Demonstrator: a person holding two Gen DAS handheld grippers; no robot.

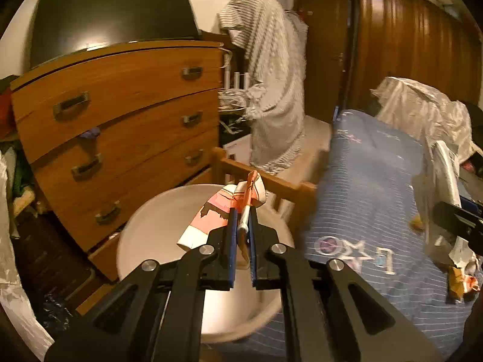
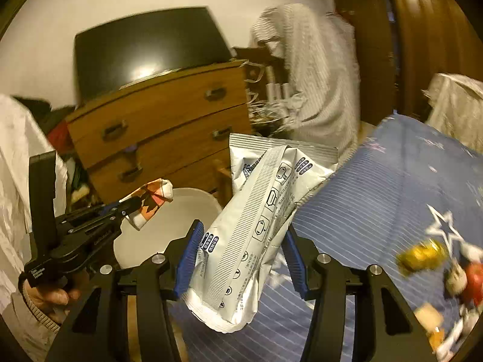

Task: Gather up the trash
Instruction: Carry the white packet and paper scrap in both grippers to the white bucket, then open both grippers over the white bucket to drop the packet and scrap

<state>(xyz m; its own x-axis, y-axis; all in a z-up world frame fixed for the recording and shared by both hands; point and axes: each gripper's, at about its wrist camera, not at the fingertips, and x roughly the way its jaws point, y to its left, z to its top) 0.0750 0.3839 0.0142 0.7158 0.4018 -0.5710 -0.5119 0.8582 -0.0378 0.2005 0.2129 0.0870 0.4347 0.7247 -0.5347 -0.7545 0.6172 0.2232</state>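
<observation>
My left gripper (image 1: 241,226) is shut on a crumpled pink, orange and white wrapper (image 1: 217,214) and holds it over a round white bin (image 1: 145,235). The right wrist view shows the same left gripper (image 2: 132,203) with that wrapper (image 2: 151,202) above the bin (image 2: 193,205). My right gripper (image 2: 241,241) is shut on a large silver foil bag (image 2: 256,229) with printed icons, held above the edge of the blue bed, just right of the bin. More trash lies on the bed: a gold wrapper (image 2: 422,256), red and white scraps (image 2: 471,280), and orange-white pieces (image 1: 462,280).
A wooden chest of drawers (image 1: 120,132) with a dark screen (image 1: 111,18) on top stands behind the bin. A striped grey cloth (image 1: 271,96) hangs in the middle. A blue patterned bedspread (image 1: 362,196) fills the right. A white plastic bag (image 1: 422,111) lies on the bed. Brown wardrobe doors (image 1: 407,45) stand behind.
</observation>
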